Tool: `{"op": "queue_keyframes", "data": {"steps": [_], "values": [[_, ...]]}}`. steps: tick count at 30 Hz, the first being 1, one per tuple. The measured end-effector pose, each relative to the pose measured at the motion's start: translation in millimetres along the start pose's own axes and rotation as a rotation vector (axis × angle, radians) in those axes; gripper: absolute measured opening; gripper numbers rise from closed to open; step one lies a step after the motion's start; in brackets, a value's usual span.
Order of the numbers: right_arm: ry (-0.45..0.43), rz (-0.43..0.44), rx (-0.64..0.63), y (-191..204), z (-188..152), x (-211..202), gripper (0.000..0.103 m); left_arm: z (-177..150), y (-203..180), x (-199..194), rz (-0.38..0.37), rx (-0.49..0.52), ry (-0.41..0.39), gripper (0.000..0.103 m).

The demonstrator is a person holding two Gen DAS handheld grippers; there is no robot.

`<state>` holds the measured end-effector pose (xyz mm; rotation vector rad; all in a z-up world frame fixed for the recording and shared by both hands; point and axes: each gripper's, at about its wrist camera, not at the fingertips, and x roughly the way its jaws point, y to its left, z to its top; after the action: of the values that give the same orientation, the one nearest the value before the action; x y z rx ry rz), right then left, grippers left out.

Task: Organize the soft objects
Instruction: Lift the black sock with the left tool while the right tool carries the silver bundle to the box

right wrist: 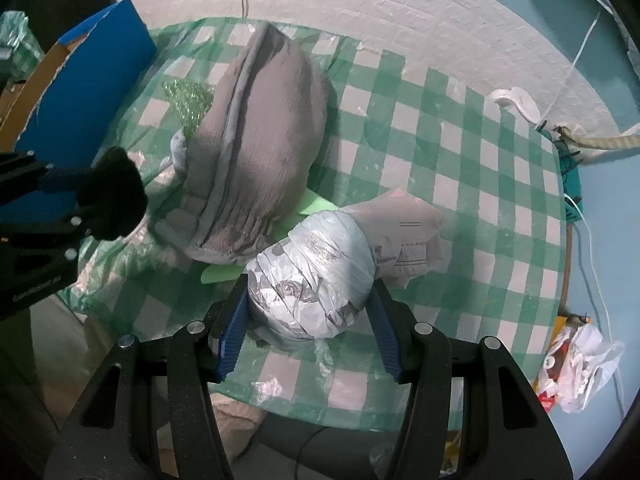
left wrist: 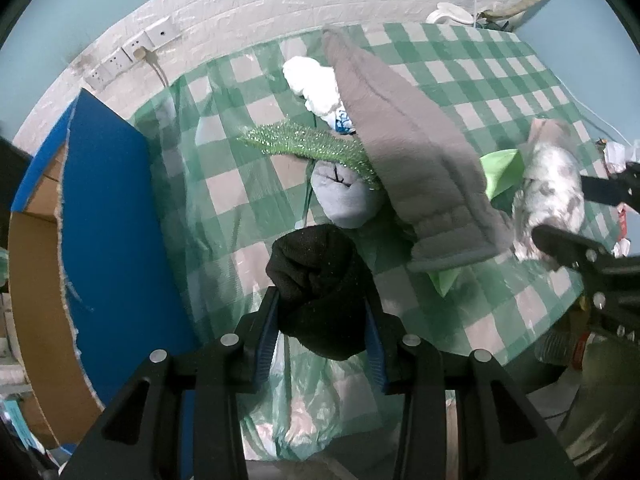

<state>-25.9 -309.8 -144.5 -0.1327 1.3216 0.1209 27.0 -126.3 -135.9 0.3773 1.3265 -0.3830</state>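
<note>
- Left gripper (left wrist: 322,334) pinches a black knitted fabric bundle (left wrist: 320,288); the shallow grip may slip.
- Right gripper (right wrist: 308,320) clamps a grey crinkled plastic-wrapped bundle (right wrist: 312,276); its slick film could slide free.

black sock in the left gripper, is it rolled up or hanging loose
Rolled up. The black sock sits as a compact ball between the pads of the left gripper, with no loose end trailing; the right wrist view shows the same rounded lump.
</note>
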Motion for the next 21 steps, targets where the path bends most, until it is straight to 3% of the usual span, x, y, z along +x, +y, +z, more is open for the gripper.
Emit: {"op": "queue_keyframes", "data": {"steps": [21], "values": [[-0.080, 0.013, -0.053, 23, 22, -37, 0.056, -20, 4, -61, 0.024, 0.025, -0.112, 0.040]]}}
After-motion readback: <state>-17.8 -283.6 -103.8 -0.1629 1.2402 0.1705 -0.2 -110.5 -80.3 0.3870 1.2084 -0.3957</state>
